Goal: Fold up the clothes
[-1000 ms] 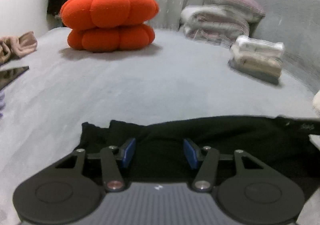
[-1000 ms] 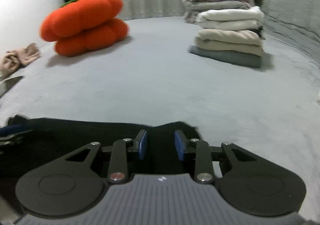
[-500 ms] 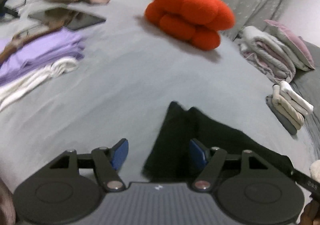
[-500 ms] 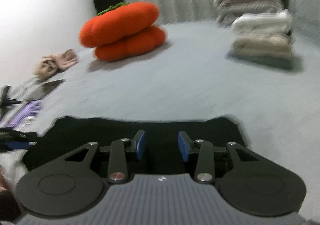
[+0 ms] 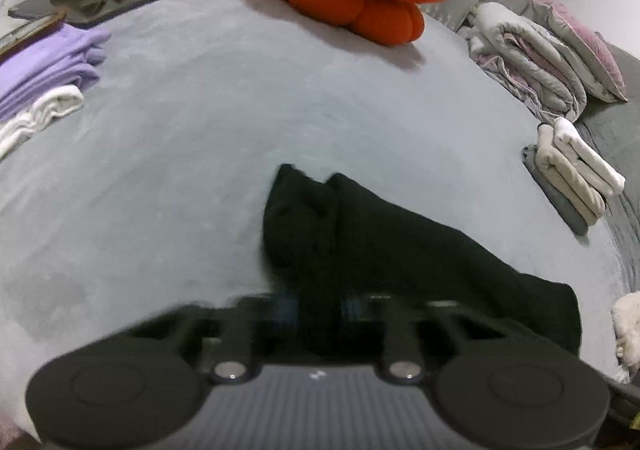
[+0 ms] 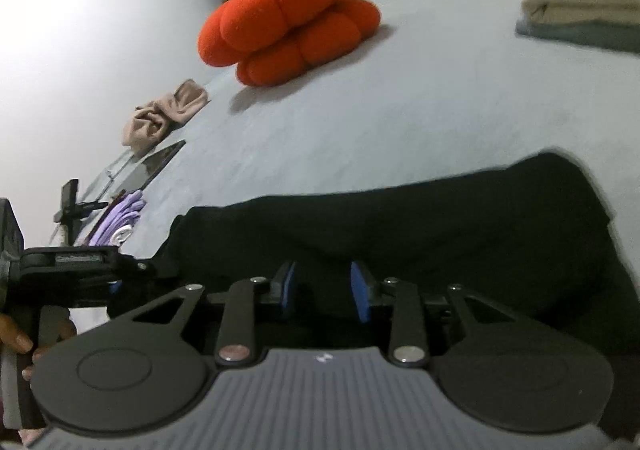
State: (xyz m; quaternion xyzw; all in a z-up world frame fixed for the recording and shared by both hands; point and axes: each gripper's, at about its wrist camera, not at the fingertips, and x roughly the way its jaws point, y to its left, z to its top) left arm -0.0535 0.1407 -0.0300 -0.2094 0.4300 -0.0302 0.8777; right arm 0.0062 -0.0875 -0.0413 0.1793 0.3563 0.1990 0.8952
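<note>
Both claws pinching the near edge of the black garment, which runs sideways across the bed

The left claw (image 5: 318, 308) has just been closing and now looks nearly shut with a bunch of the black garment (image 5: 384, 234) between its blue pads, though it's blurry there. The right claw (image 6: 323, 292) has narrowed a bit too and sits partly open, with dark cloth bulging up between its pads, so I'd say it's got a fold of the same piece. From the claws outward the cloth lies flat on the grey bed (image 5: 240, 122), long axis running claw to claw, the far edge pointing toward the orange pumpkin cushion (image 6: 288, 18). Each claw has one end, so the next move is probably carrying the near edge over to the far one.
</note>
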